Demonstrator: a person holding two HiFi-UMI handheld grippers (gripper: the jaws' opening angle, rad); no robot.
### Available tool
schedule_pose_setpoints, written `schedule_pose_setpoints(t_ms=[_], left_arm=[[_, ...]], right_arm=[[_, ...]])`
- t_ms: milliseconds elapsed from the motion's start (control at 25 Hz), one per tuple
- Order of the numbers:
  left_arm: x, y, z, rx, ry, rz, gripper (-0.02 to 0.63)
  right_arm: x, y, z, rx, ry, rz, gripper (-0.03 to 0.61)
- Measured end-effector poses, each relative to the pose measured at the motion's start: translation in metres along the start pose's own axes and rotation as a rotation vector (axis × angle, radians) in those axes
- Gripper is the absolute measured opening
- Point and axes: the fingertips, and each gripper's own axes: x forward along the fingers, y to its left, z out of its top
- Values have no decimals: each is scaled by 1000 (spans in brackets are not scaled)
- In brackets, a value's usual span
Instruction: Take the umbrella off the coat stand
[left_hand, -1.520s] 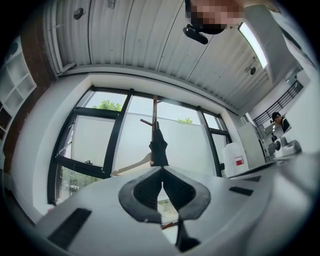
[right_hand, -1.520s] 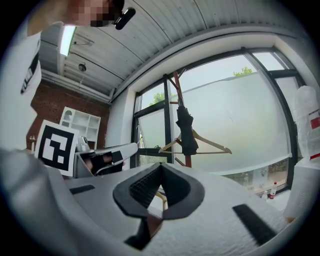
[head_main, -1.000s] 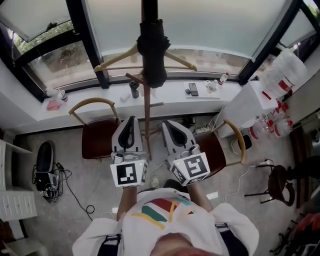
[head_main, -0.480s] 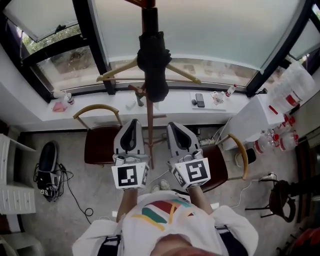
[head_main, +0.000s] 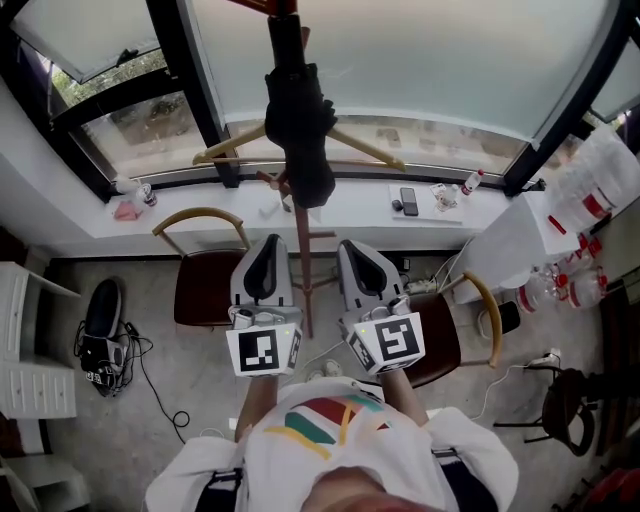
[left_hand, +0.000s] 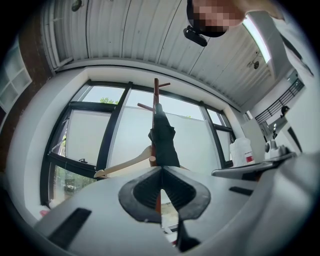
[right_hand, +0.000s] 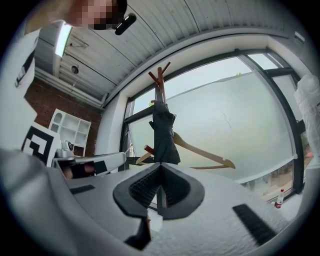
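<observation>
A black folded umbrella (head_main: 299, 118) hangs high on the brown coat stand (head_main: 301, 262), in front of the window. A wooden hanger (head_main: 236, 143) hangs on the same stand behind it. My left gripper (head_main: 265, 248) and right gripper (head_main: 356, 250) are held side by side below the umbrella, one on each side of the pole and well short of it. Both are shut and hold nothing. The left gripper view shows the umbrella (left_hand: 164, 141) straight beyond the closed jaws of the left gripper (left_hand: 161, 170). The right gripper view shows the umbrella (right_hand: 163, 135) above the right gripper (right_hand: 160, 167).
Two chairs with brown seats (head_main: 204, 288) (head_main: 446, 322) flank the stand's foot. The window sill (head_main: 340, 205) carries a phone (head_main: 409, 201) and small bottles. A white table with plastic bottles (head_main: 592, 200) stands at the right. A dark bag and cable (head_main: 100, 335) lie on the floor at the left.
Both grippers have edged forward toward the stand, still shut. The umbrella now sits a little left of where it was in the head view.
</observation>
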Motion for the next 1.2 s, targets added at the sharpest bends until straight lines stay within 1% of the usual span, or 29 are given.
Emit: schedule_pose_setpoints(t_ms=[320,400,480,520,600,640,720,800,880,960,1120,1200], left_arm=[[4,1,3,13,0,19,9],[10,4,12,11,-6,17,10],[21,6,29,9,-30,9,12],[27,6,40,15,-51,1,27],[39,5,62,24,-91,-27,148],[46,4,71,20,-102,-45,180],[61,1,84,-3,-102,-93,240],[75,-4,89,-36,-87,-161,302],[87,-7,90,-74,-66,-226,330],[98,-9,87,-102,-39,-271,342],[115,-11,79,-102,45,-302,348],[119,-11,78,-114,67,-313,348]], right_arm=[[2,-2,-4,14,5,14,0],[3,-2,-5,16,8,16,0],[3,-4,-6,20,10,14,0],[2,-5,-6,21,12,13,0],[1,-6,-7,25,15,11,0],[1,-6,-7,27,15,11,0],[1,-7,-6,30,13,11,0],[0,-7,-3,28,8,10,0],[-2,-8,-1,27,4,9,0],[-5,-11,-1,32,1,5,0],[-8,-12,-2,36,5,7,0],[-9,-13,-2,40,3,6,0]])
